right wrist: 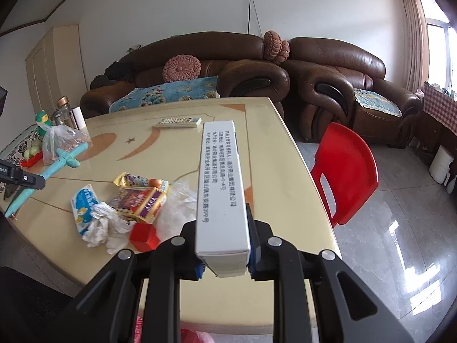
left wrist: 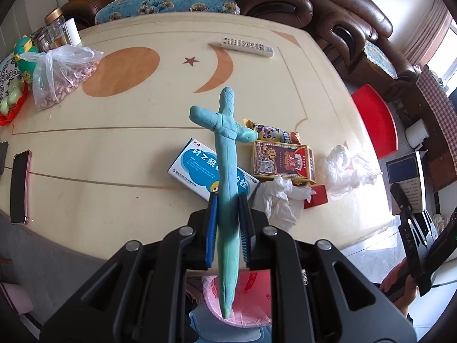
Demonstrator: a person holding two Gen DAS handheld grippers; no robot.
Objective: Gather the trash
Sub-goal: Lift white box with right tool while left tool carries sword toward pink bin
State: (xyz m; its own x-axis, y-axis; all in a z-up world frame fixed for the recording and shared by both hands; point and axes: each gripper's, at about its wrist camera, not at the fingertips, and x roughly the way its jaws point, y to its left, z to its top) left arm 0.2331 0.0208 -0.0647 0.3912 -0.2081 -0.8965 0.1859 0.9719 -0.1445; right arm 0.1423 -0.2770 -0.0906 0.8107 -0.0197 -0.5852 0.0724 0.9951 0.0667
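My left gripper is shut on a long teal cross-shaped soft toy, held above the table's near edge. The right wrist view shows the same toy at the far left. My right gripper is shut on a long white box with printed text, lifted off the table. On the table lie a blue-white medicine box, a card box, a snack wrapper, crumpled tissue, clear plastic wrap and a small red box. A pink-lined bin stands below the table edge.
A remote lies at the table's far side. A bag of nuts, jars and a toy stand at the left, a phone near the left edge. A red chair stands right of the table, with brown sofas behind.
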